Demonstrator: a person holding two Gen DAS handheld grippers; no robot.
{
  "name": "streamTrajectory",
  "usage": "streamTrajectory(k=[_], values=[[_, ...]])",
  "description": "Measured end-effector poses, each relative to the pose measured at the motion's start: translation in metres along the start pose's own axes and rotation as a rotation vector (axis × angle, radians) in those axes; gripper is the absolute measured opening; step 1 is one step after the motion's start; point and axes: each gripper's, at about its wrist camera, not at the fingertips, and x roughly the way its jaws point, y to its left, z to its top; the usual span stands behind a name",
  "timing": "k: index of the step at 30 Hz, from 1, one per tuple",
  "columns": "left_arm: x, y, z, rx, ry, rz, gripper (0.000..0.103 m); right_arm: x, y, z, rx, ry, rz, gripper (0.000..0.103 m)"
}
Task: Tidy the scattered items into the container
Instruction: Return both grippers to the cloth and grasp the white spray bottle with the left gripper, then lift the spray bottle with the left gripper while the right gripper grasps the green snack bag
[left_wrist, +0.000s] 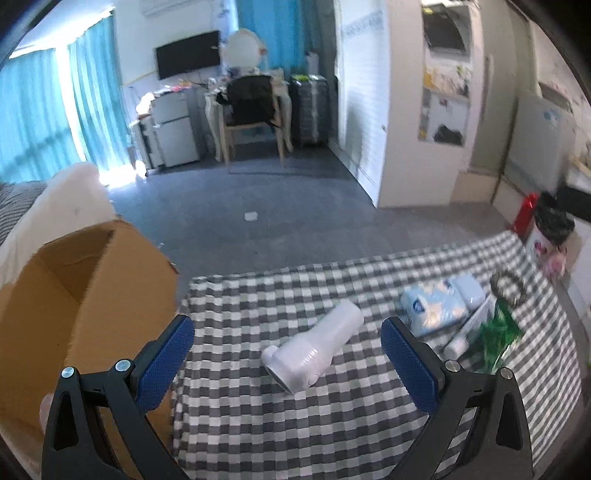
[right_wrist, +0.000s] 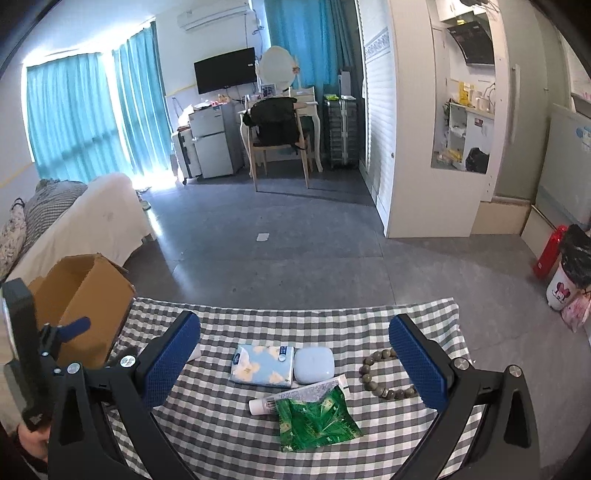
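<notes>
Both grippers, left gripper (left_wrist: 287, 334) and right gripper (right_wrist: 294, 336), gape wide, holding nothing. White bottle (left_wrist: 312, 350) could roll off the counter (left_wrist: 332, 424) if nudged sideways.

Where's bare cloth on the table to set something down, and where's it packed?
Free: the far strip of checked cloth behind the tissue pack, and the near patch in front of the green packet. Also around the white bottle near the cardboard box. Crowded: tissue pack, white case, tube, green packet and bead bracelet cluster mid-table.
</notes>
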Motion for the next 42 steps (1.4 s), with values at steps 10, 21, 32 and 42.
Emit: streamTrajectory(k=[10,21,32,42], values=[[0.057,-0.033,0.001,0.197,0.100,-0.099,0.067,0.010,-0.001,-0.002,0.010,0.022,-0.042,0.103],[0.084,-0.049,-0.005,0.260,0.186,-0.170,0.054,0.017,-0.006,0.001,0.013,0.033,-0.078,0.103],[0.071,-0.029,0.000,0.150,0.168,-0.167,0.033,0.024,-0.020,-0.019,0.041,0.089,-0.095,0.103],[0.032,-0.013,0.007,0.057,0.093,-0.112,0.031,0.027,-0.031,-0.052,0.001,0.158,-0.065,0.103]])
